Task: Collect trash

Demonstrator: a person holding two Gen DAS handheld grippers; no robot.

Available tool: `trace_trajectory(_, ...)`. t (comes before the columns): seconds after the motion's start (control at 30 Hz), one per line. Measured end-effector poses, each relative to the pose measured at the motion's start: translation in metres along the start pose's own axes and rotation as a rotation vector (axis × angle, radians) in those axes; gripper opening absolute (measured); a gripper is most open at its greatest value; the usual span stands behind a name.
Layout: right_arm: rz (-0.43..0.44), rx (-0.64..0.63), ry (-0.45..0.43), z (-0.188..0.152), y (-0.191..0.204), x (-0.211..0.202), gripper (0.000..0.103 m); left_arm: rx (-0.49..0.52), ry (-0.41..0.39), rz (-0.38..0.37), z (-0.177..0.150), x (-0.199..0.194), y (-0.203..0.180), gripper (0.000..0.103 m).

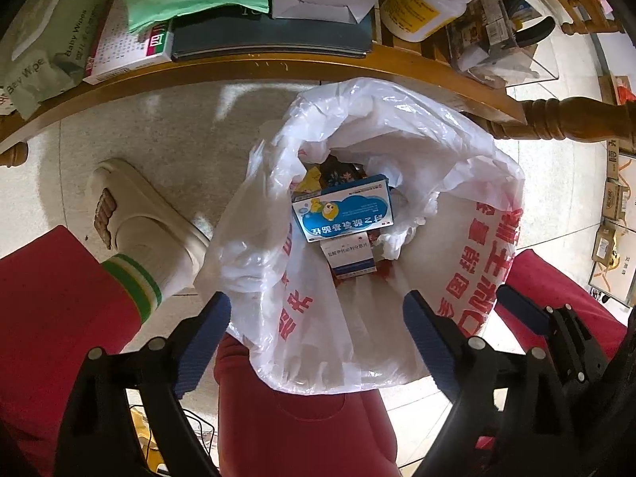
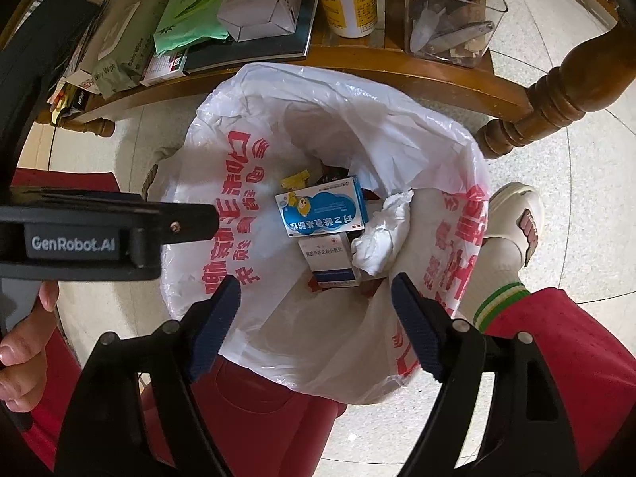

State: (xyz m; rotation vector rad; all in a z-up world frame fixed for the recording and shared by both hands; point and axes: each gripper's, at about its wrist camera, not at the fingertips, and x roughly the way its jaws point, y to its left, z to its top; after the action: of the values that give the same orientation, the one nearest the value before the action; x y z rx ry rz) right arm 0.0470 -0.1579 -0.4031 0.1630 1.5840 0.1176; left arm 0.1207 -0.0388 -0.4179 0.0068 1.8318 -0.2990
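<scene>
A cluttered table [image 2: 397,65] overhangs the white bag [image 2: 397,127] (red lettering); blue box [image 2: 322,210], tissue [image 2: 381,238] inside; both tongs [image 1: 318,342] [image 2: 316,318] spread, empty.

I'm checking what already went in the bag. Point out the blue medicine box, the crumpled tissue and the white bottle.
blue medicine box [image 2: 322,210], right wrist view, its printed face.
crumpled tissue [image 2: 381,238], right wrist view, its middle.
white bottle [image 2: 349,4], right wrist view, its yellow label.

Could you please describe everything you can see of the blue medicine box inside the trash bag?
The blue medicine box is a small cardboard carton, blue and white with a yellow cartoon figure and white lettering. It looks closed and undamaged, lying flat, printed face up, atop the trash in the white plastic bag. It overlaps a white carton; crumpled tissue lies beside it.
</scene>
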Motion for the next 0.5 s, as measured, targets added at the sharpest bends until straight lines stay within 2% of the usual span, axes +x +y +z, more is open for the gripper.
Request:
trace_trajectory(0.1,-0.009,0.009,-0.012,-0.003,-0.001,-0.007,0.078,-0.004,-0.029,0.002,-0.006,-0.008,0.002,0.088)
trace_trajectory(0.2,-0.028,0.022,-0.035,-0.006,-0.002,-0.016,0.083,0.004,-0.073,0.029,-0.013,-0.018,0.002,0.089)
trace_trajectory(0.5,-0.096,0.098,-0.252,-0.026,-0.005,-0.085,0.094,0.047,-0.221,0.066,-0.049,-0.058,-0.005,0.09)
